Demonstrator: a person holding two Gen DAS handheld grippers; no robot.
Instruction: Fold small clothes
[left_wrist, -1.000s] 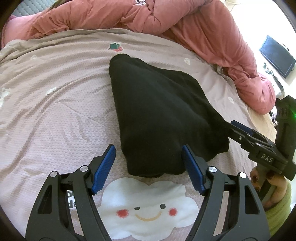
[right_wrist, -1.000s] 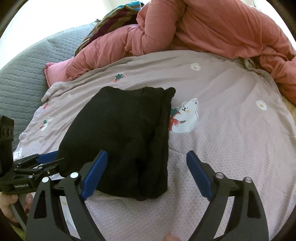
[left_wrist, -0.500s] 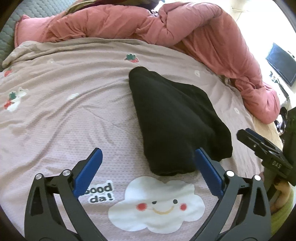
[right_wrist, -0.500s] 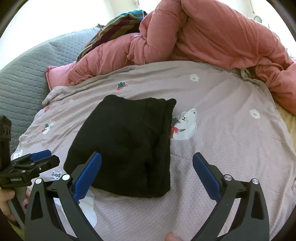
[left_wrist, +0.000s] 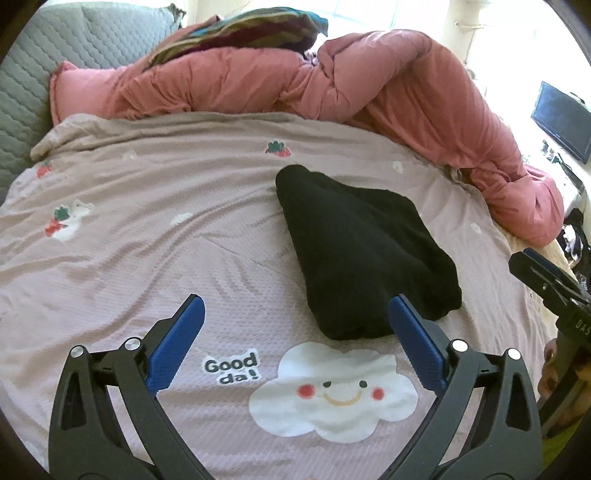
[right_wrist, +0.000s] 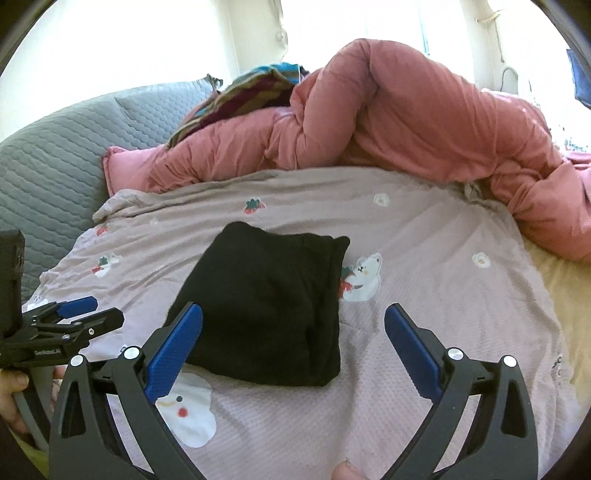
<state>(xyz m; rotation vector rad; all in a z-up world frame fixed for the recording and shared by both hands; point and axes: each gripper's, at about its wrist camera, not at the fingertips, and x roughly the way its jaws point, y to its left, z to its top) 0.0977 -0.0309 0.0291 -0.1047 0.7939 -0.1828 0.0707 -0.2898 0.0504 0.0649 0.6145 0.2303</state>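
Left wrist view: your left gripper sits lowest in frame, blue pads spread wide, nothing between them. It hangs over the near edge of the bedspread, just above a printed white cloud with a smiling face and the words "Good da!". Just past the right pad lies the folded black garment, flat on the bedspread, its near corner almost meeting the cloud print, its far corner pointing toward the pink duvet. Your right gripper shows at the right edge, off to the side of the garment and apart from it.

Right wrist view: your right gripper also stands with fingers spread and empty. The left pad overlaps the garment's near-left corner in the picture; whether it touches, you cannot tell. The garment lies toward the left half of the bedspread, a bear print touching its right side. Your left gripper appears low at the left edge, fingers parted, clear of the garment.

Farther back, the pink duvet is heaped along the far edge of the bedspread, a striped cloth on top, a grey quilted headboard at the left.
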